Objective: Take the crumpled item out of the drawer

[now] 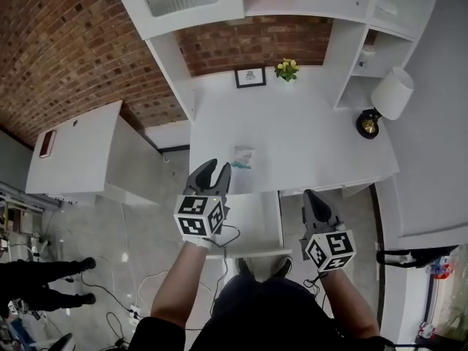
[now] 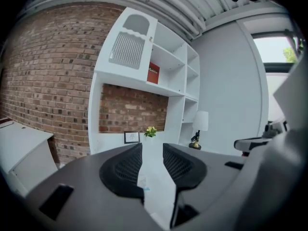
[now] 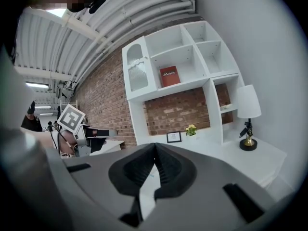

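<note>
A small crumpled item [image 1: 243, 157], pale and glossy like thin plastic with a teal trace, lies on the smooth white table [image 1: 307, 134] near its front edge. Its longer side runs roughly front to back. Behind it the left gripper [image 1: 218, 165] has its ribbed black jaws apart and empty. The right gripper [image 1: 311, 194] is closed on nothing beside the open white drawer [image 1: 256, 221].

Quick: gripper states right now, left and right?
Left gripper: open, jaws apart, nothing between them.
Right gripper: shut, jaws together, holding nothing.
</note>
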### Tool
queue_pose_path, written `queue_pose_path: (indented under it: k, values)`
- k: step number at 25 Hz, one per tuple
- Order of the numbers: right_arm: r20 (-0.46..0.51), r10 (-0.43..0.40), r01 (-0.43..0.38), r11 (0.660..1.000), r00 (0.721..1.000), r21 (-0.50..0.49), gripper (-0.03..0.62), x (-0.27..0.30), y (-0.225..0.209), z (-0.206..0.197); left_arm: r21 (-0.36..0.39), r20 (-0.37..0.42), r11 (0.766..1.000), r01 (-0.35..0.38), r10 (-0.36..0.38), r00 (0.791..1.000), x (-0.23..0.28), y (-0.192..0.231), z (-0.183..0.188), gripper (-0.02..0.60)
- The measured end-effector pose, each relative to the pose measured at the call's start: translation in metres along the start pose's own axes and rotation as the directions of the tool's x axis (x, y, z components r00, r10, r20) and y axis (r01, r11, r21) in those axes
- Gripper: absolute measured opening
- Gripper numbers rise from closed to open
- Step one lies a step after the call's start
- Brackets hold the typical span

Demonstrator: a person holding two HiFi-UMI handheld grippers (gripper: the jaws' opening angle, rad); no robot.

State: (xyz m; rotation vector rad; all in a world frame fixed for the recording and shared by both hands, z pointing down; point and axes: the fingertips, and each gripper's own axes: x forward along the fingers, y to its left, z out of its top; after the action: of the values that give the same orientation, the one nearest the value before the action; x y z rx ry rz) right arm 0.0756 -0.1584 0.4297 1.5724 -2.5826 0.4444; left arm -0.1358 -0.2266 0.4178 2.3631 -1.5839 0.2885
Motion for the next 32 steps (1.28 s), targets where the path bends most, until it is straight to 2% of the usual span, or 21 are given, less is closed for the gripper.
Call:
queue_pose_path:
  k: [6, 10, 14, 17, 21, 23, 29, 32]
  values:
    - [0.066, 0.065, -0.061, 0.997, 0.996, -0.057, 0.000, 0.004, 0.017, 0.034, 0.015, 0.086, 0.999, -0.032, 0.031, 0.996, -0.042, -0.013, 0.032, 0.114]
    - [0.118, 0.071, -0.060, 0.994, 0.990, -0.091, 0.000, 0.001, 0.020, 0.061, 0.096, 0.156, 0.994, -0.055, 0.039, 0.987, -0.068, -0.023, 0.052, 0.114]
    - [0.175, 0.092, -0.058, 0.980, 0.980, -0.190, 0.000, -0.004, 0.031, 0.090, 0.158, 0.222, 0.984, -0.077, 0.041, 0.974, -0.090, -0.031, 0.074, 0.114]
    - [0.215, 0.112, -0.054, 0.965, 0.970, -0.258, 0.000, -0.009, 0.042, 0.106, 0.145, 0.260, 0.986, -0.083, 0.043, 0.965, -0.104, -0.032, 0.085, 0.114]
    - [0.249, 0.142, -0.047, 0.934, 0.958, -0.353, 0.000, -0.010, 0.054, 0.121, 0.088, 0.268, 0.994, -0.068, 0.042, 0.963, -0.110, -0.030, 0.080, 0.114]
    - [0.258, 0.147, -0.036, 0.920, 0.955, -0.391, 0.000, -0.010, 0.056, 0.125, 0.095, 0.259, 0.993, -0.074, 0.047, 0.965, -0.112, -0.031, 0.074, 0.114]
    - [0.269, 0.133, -0.022, 0.925, 0.954, -0.378, 0.000, -0.007, 0.057, 0.131, 0.156, 0.279, 0.984, -0.089, 0.043, 0.959, -0.118, -0.031, 0.079, 0.114]
    - [0.266, 0.136, -0.027, 0.926, 0.954, -0.376, 0.000, -0.004, 0.059, 0.130, 0.160, 0.299, 0.983, -0.091, 0.039, 0.953, -0.121, -0.030, 0.085, 0.112]
